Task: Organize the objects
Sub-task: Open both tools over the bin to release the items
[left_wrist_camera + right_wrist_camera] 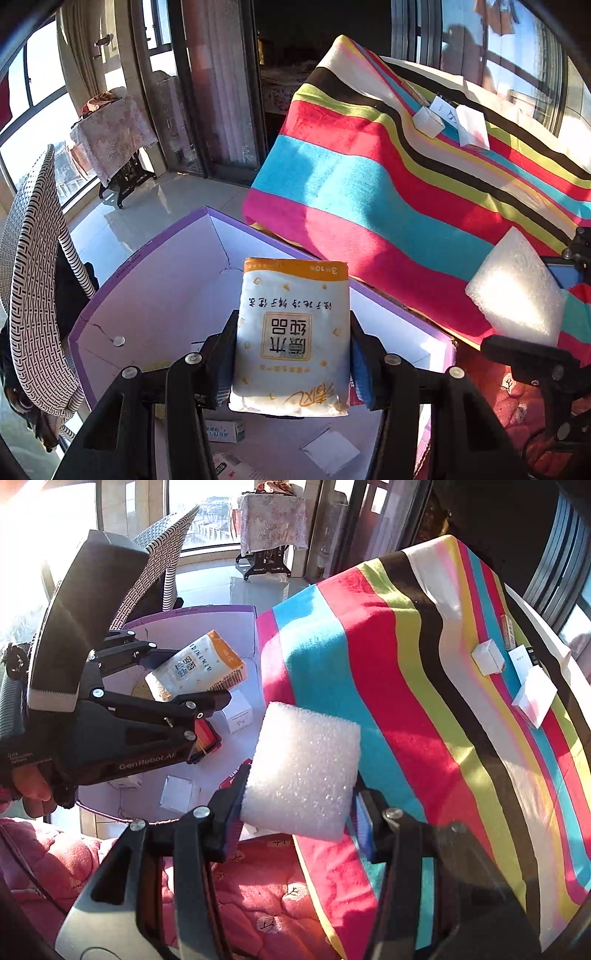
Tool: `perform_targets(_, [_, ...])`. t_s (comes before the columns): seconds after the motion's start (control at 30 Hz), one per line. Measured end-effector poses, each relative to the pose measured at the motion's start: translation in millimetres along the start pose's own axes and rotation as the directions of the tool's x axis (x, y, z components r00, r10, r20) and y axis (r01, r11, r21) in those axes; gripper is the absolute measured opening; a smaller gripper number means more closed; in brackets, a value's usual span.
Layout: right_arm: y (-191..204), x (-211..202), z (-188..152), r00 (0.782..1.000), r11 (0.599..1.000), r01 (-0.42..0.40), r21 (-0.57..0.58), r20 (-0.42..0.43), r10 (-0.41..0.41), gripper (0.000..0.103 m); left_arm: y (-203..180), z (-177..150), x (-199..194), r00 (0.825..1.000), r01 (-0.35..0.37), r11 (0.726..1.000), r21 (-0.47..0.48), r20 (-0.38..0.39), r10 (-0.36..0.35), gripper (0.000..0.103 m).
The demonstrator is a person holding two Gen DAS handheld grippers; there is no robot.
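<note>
My left gripper is shut on a white and orange tissue pack, held above the open purple-rimmed box. The right wrist view shows that same left gripper with the tissue pack over the box. My right gripper is shut on a white foam block, just right of the box and at the edge of the striped cloth. The foam block also shows at the right of the left wrist view.
Small boxes and cards lie on the box floor. White cartons and a flat white packet rest on the striped cloth. A woven chair stands left of the box; a pink quilt lies below.
</note>
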State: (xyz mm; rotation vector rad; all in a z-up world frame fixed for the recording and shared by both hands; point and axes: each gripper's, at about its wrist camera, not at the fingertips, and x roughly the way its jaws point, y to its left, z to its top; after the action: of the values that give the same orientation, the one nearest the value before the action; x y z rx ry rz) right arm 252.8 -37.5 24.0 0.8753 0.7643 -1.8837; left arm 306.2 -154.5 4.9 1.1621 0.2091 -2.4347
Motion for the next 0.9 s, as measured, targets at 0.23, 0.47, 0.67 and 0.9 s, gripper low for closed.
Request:
perform_targets(0.23, [30,12,20,0.993,0.992,-0.119,-0.047,0.017,0.120,0.054,38,-5,-2,0.996,-0.091,0.992,-0.089,0.004,0.091,0.053])
perform_targets(0.47, [37,15,24,0.965,0.966,-0.257,-0.028,0.055,0.258,0.075,70,-1,-3,0.979,-0.203,0.965,-0.168,-0.006,0.205,0.084])
perform_targets(0.67, [-2,0,9,0.977,0.979,-0.190,0.076,0.117,0.180,0.078,55,10,-11,0.976,-0.200,0.968,-0.151,0.051,0.210,0.086])
perform_targets(0.9, [-109,-12,-29,0.994,0.934,0.012,0.357,0.094,-0.049,0.079,-46,48,10,0.993,0.117,0.993,-0.008,0.030,-0.116,0.086])
